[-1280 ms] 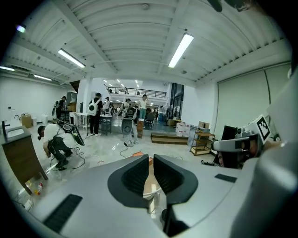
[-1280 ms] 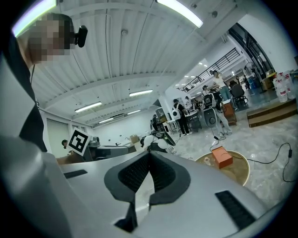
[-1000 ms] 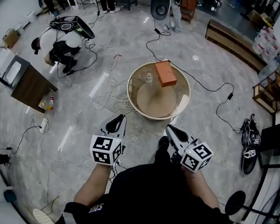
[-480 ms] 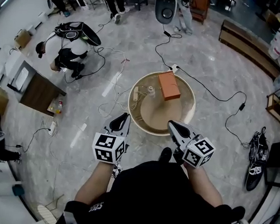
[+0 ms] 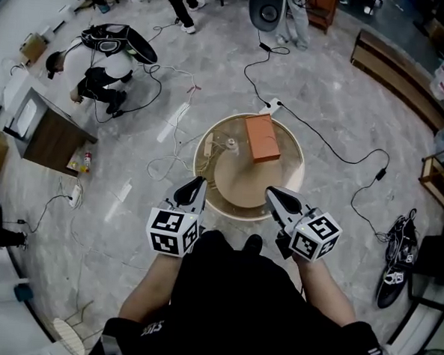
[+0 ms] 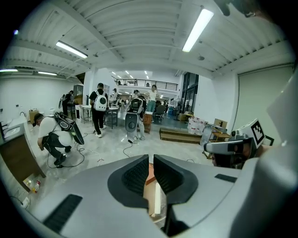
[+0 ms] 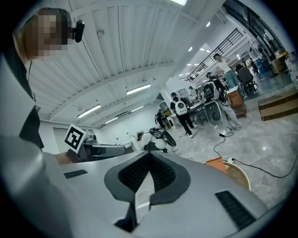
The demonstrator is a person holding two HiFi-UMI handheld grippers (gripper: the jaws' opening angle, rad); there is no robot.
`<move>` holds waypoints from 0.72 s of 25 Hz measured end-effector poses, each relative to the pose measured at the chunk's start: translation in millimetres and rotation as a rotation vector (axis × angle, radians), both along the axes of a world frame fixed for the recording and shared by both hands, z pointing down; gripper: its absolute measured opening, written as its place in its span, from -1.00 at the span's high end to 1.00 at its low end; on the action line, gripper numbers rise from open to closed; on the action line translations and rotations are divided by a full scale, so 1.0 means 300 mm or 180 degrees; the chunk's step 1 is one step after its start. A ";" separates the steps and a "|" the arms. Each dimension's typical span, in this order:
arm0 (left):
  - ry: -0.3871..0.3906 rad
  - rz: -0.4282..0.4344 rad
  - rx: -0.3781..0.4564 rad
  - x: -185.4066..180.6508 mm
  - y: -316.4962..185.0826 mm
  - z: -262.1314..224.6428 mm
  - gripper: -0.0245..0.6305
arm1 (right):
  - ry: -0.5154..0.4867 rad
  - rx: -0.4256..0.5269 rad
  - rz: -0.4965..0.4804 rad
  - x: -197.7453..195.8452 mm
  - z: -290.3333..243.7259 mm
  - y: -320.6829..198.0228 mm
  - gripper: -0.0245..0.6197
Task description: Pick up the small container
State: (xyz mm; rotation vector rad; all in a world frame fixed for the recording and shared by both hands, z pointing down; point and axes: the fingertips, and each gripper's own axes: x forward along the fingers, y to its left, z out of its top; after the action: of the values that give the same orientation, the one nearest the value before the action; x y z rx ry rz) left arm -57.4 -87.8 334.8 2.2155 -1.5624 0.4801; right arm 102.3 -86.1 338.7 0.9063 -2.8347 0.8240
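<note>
Grey stone floor with loose wires (image 5: 336, 148) goes all around a round table (image 5: 293, 186). On the table, near its far edge, sits an orange box (image 5: 261, 137). The small container (image 5: 231, 144) stands just beside the box, closer to the table's left edge, and nothing touches it. Both tongs hang over the near edge. The left gripper (image 5: 195, 185) is pressed together and holds nothing, and so is the right gripper (image 5: 275, 193).
</note>
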 end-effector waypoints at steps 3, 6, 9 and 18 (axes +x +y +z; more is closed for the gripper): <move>0.0064 0.0002 -0.0035 -0.036 -0.069 0.026 0.79 | 0.0059 -0.0071 0.0013 -0.027 0.027 -0.046 0.88; 0.0101 0.0070 -0.0047 -0.079 -0.164 0.048 0.79 | 0.0134 -0.0106 0.0078 -0.065 0.047 -0.120 0.88; 0.0124 0.0138 -0.0037 -0.145 -0.270 0.058 0.79 | 0.0159 -0.0142 0.0235 -0.112 0.050 -0.222 0.88; 0.0094 0.0291 -0.0049 -0.420 -0.574 0.141 0.79 | 0.0269 -0.0370 0.0251 -0.449 0.133 -0.488 0.88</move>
State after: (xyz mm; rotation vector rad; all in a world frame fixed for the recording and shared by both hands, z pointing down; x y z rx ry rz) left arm -183.5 -259.9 377.1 2.2794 -1.4429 0.4819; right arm -32.4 -232.6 378.7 1.0167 -2.6639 0.9252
